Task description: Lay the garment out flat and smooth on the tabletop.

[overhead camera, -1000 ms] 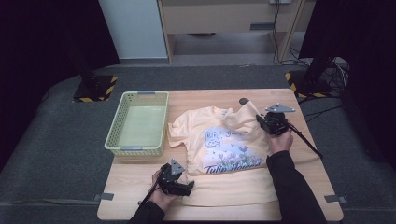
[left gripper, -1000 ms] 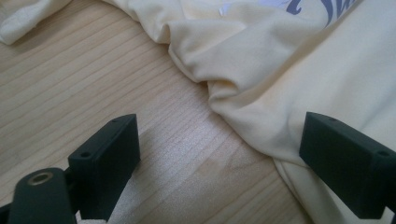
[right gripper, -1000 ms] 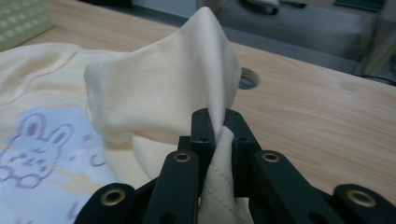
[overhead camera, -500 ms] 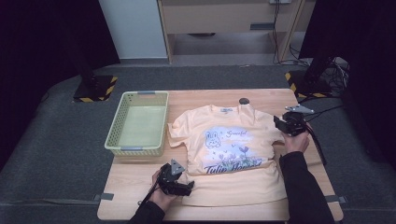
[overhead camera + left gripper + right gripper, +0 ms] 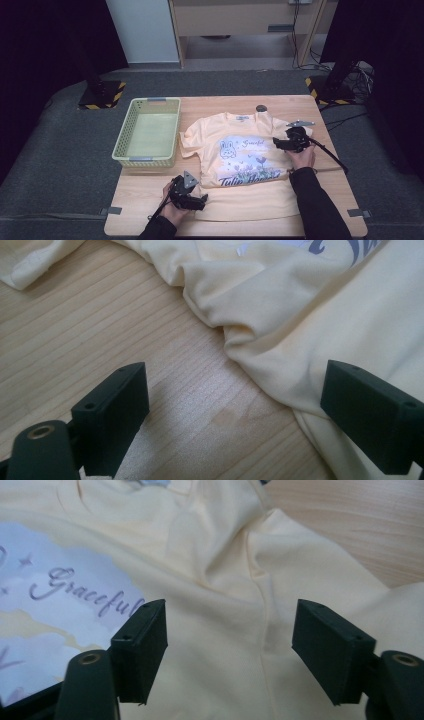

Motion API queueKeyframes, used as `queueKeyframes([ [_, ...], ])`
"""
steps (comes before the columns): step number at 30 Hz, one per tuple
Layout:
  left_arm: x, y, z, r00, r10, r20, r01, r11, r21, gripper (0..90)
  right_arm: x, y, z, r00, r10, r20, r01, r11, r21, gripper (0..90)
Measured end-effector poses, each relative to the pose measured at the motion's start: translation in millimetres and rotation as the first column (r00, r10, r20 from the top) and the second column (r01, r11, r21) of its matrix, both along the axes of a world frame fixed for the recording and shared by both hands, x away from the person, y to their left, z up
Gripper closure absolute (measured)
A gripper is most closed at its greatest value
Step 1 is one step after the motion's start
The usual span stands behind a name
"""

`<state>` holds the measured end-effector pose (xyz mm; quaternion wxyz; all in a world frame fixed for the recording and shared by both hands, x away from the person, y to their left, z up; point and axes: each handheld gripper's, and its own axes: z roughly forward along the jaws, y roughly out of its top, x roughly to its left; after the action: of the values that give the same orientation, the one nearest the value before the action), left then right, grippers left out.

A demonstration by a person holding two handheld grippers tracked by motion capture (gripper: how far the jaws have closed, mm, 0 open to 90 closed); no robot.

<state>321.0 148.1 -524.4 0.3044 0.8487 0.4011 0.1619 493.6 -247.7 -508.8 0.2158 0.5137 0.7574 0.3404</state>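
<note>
A pale yellow T-shirt [image 5: 235,150] with a bunny print and the word "Graceful" lies spread face up on the wooden table [image 5: 320,200]. My right gripper [image 5: 276,143] hovers low over the shirt's right shoulder. In the right gripper view its jaws [image 5: 227,650] stand apart above the shoulder seam of the shirt [image 5: 210,565]. They have just been opening, and no fabric is between the pads. My left gripper [image 5: 202,200] rests at the shirt's lower left hem. It is open [image 5: 235,410], its jaws straddling the wrinkled edge of the shirt [image 5: 300,330] and bare wood.
A light green plastic basket [image 5: 123,145] stands on the table's left side, beside the shirt's left sleeve. A small dark round object [image 5: 260,108] lies just beyond the collar. Black stand bases with yellow stripes [image 5: 100,95] sit on the floor behind the table.
The right gripper swung out to the right, then came back left and lower over the shoulder, its jaws now apart. The shirt's right side lies flatter. The left gripper stayed put.
</note>
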Motion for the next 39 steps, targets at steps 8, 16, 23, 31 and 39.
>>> queueKeyframes([
  [8, -0.1, 0.1, 0.5, 1.0, -0.002, 0.0, 0.002, 1.0, 0.006, 10.9, 8.4, 9.9, -17.0, 0.997, -0.009, -0.076, 0.004, 0.998, -0.064, 23.2],
  [16, 1.5, 2.0, 1.3, 1.0, -0.001, 0.001, 0.001, 0.9998, 0.018, 10.8, 15.7, 13.5, -23.6, 0.9975, -0.043, -0.057, 0.04, 0.998, -0.044, 15.6],
  [23, 3.7, 5.7, 0.6, 0.9998, 0.016, -0.007, -0.016, 0.9999, 0.003, 10.6, 21.3, 14.3, -26.2, 0.9962, -0.073, -0.049, 0.07, 0.996, -0.048, 7.8],
  [31, 3.8, 7.9, 7.3, 0.9997, 0.024, 0.008, -0.024, 0.9994, -0.024, 10.8, 4.3, 6.1, -7.3, 0.9978, -0.066, 0.001, 0.066, 0.998, -0.014, 8.3],
  [39, 3.3, 13.3, 18.9, 0.996, 0.059, 0.067, -0.051, 0.9913, -0.121, 10.8, -23.3, -6.6, 13.0, 0.999, -0.042, 0.013, 0.041, 0.996, 0.075, 6.3],
])
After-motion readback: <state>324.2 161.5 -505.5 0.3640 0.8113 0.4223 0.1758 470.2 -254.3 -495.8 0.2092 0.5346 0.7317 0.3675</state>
